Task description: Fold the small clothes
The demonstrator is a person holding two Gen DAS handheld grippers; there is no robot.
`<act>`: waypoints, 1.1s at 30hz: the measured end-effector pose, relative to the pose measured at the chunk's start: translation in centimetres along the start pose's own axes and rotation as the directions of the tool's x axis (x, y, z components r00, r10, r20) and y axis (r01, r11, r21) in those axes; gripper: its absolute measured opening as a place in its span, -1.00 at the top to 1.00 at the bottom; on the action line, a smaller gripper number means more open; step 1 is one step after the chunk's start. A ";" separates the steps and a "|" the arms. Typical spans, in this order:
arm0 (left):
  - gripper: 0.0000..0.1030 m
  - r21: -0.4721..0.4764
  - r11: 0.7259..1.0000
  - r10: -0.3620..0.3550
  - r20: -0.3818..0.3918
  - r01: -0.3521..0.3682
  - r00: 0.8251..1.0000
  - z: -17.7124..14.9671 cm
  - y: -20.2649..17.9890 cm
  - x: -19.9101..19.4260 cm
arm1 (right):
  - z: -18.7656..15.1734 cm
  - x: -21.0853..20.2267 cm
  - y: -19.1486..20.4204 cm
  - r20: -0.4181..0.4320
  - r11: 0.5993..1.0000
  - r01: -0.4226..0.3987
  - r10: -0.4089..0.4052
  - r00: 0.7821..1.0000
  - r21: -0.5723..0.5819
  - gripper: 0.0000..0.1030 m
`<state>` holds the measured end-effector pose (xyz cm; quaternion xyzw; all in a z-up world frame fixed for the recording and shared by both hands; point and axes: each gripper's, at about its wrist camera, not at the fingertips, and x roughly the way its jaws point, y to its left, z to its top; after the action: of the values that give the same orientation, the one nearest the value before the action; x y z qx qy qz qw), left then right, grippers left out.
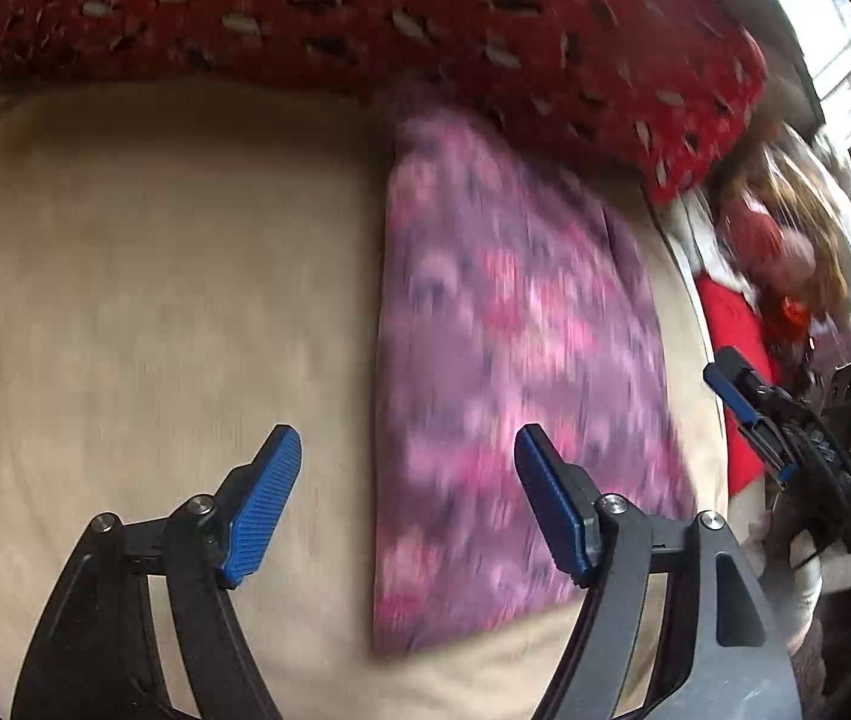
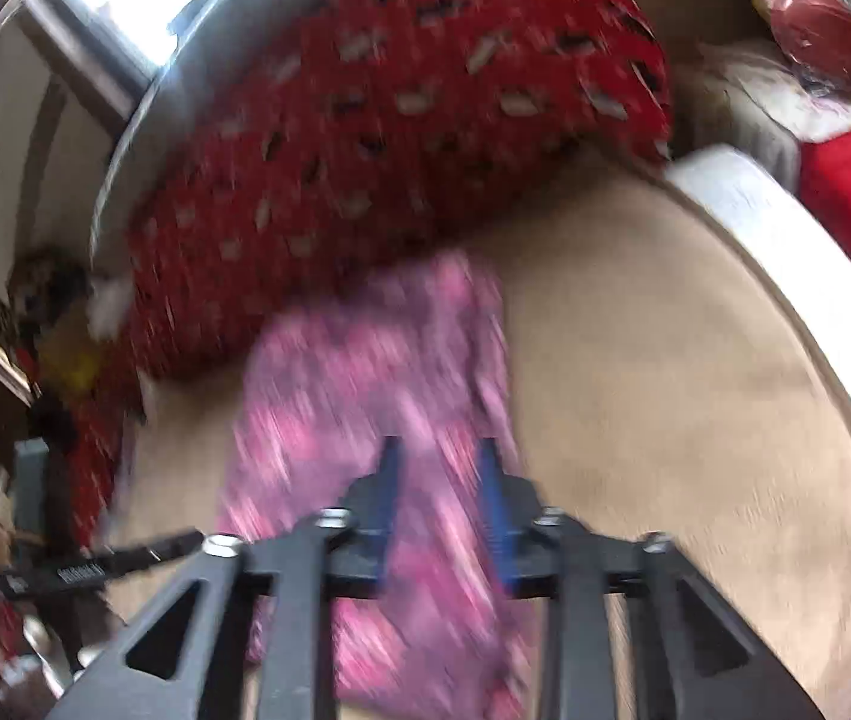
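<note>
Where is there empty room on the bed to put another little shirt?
Free: the beige sheet left of the folded purple cloth, below the red patterned pillow. Crowded: the right edge by the clothes pile.

Daylight only, soft and fairly bright — source is a window [image 1: 833, 30], blown out to white at the top right of the left wrist view and at the top left of the right wrist view. Beige cushion [image 1: 155, 300] evenly lit, shadows faint. Motion blur in both views: pink floral cloth [image 1: 515, 360] smeared, print unreadable; worse in the right wrist view, where the red patterned pillow [image 2: 395, 138] streaks diagonally. Left gripper [image 1: 407, 504] fingers stay sharp, ribbing on the blue pads visible; right gripper [image 2: 437, 480] fingers slightly soft. Heavy fisheye bending at the edges, dark vignette in the corners.
</note>
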<state>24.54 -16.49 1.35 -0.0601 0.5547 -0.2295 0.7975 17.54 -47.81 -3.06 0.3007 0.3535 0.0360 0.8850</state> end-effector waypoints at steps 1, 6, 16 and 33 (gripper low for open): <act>-0.43 0.003 1.000 0.015 0.003 -0.015 1.000 1.0 -0.3 0.2 | 0.6 0.3 0.0 -0.006 1.000 -0.013 0.013 1.000 0.009 -0.05; -0.43 -0.020 0.999 0.047 0.000 -0.047 0.999 6.0 -1.9 3.1 | 4.3 7.1 0.0 -0.083 0.996 0.077 -0.074 0.994 0.035 -0.04; -0.56 -0.022 0.987 0.162 0.006 -0.162 0.987 5.4 -1.5 5.9 | 4.4 8.5 -2.8 -0.058 0.991 0.126 -0.123 0.991 0.053 0.72; -0.56 0.065 0.942 0.324 0.087 -0.330 0.942 0.5 -3.6 3.1 | -2.5 0.9 3.2 0.010 0.971 0.077 -0.077 0.997 -0.226 0.33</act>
<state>24.75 -21.07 0.16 0.0557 0.5172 -0.1133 0.8465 17.07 -43.63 -3.24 0.1841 0.3577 0.0415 0.9145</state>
